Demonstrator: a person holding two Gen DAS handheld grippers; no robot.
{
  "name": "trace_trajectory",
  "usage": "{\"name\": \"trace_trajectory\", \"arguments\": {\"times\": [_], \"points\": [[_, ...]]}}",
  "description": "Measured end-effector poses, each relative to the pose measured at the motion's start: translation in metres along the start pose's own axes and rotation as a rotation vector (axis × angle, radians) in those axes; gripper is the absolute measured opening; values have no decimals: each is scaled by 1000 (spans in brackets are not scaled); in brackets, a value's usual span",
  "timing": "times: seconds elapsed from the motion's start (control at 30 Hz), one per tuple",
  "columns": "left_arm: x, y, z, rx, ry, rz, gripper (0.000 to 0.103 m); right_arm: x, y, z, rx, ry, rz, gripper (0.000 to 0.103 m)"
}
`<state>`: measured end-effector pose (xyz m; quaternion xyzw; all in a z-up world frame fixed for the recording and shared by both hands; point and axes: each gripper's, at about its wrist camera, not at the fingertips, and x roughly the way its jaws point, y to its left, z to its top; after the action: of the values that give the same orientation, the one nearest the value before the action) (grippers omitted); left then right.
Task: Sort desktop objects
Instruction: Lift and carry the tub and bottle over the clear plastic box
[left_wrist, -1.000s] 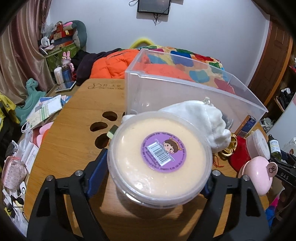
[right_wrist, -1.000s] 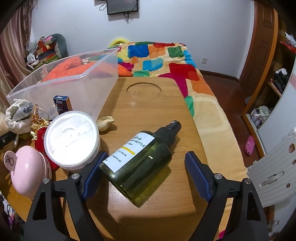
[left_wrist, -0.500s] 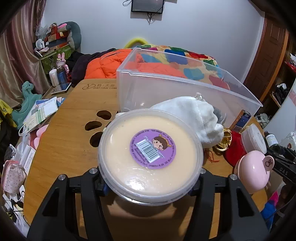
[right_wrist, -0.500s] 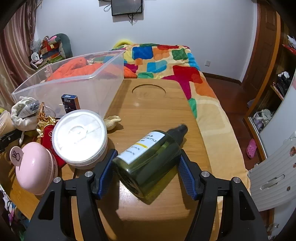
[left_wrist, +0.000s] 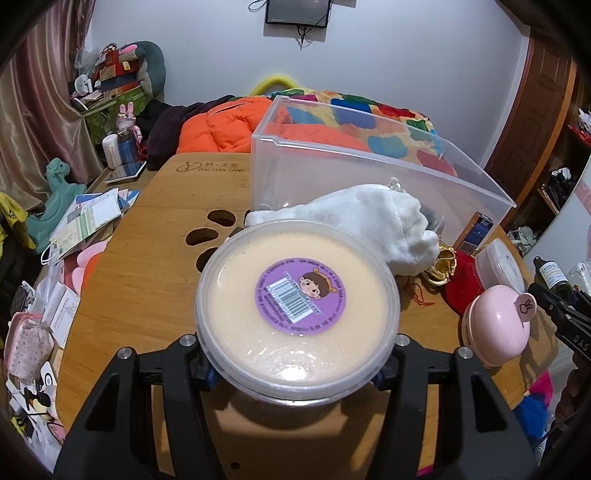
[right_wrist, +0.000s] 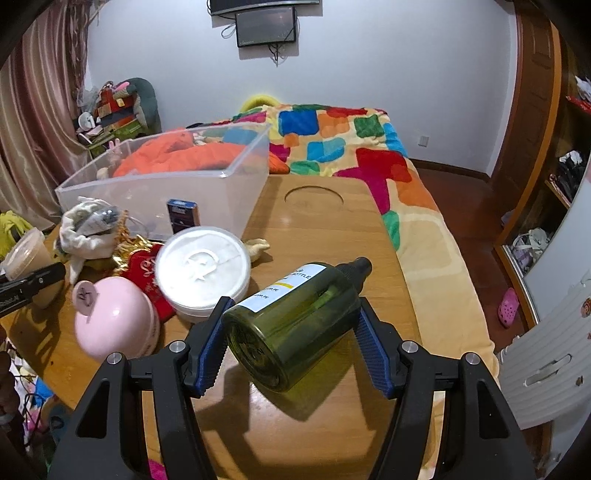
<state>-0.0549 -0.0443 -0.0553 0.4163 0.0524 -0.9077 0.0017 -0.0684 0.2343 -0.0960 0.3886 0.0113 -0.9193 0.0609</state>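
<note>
My left gripper (left_wrist: 295, 373) is shut on a round clear tub (left_wrist: 297, 314) with a cream filling and a purple sticker on its lid; the tub hides the pads. My right gripper (right_wrist: 291, 339) is shut on a dark green spray bottle (right_wrist: 295, 325) with a white label, its blue pads pressing both sides. The bottle hangs tilted above the wooden table (right_wrist: 332, 229), with its shadow below it. A clear plastic bin (left_wrist: 369, 173) stands just behind the tub and appears at the back left in the right wrist view (right_wrist: 166, 181).
Between the grippers lie a white cloth pouch (left_wrist: 376, 221), a red pouch (left_wrist: 458, 284), a white-lidded jar (right_wrist: 203, 269), a pink round case (right_wrist: 110, 317) and a small blue box (right_wrist: 183, 218). Papers and clutter (left_wrist: 85, 221) crowd the table's left edge. A bed (right_wrist: 351, 147) lies beyond.
Both grippers' jaws closed, the left on the tub and the right on the green bottle. The right gripper then raised the bottle off the table.
</note>
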Motion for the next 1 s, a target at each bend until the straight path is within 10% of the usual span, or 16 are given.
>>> {"name": "trace_trajectory", "arguments": {"times": [1.0], "points": [[-54, -30, 53, 152, -92, -83, 57, -45, 50, 38, -124, -98, 151, 61]]}}
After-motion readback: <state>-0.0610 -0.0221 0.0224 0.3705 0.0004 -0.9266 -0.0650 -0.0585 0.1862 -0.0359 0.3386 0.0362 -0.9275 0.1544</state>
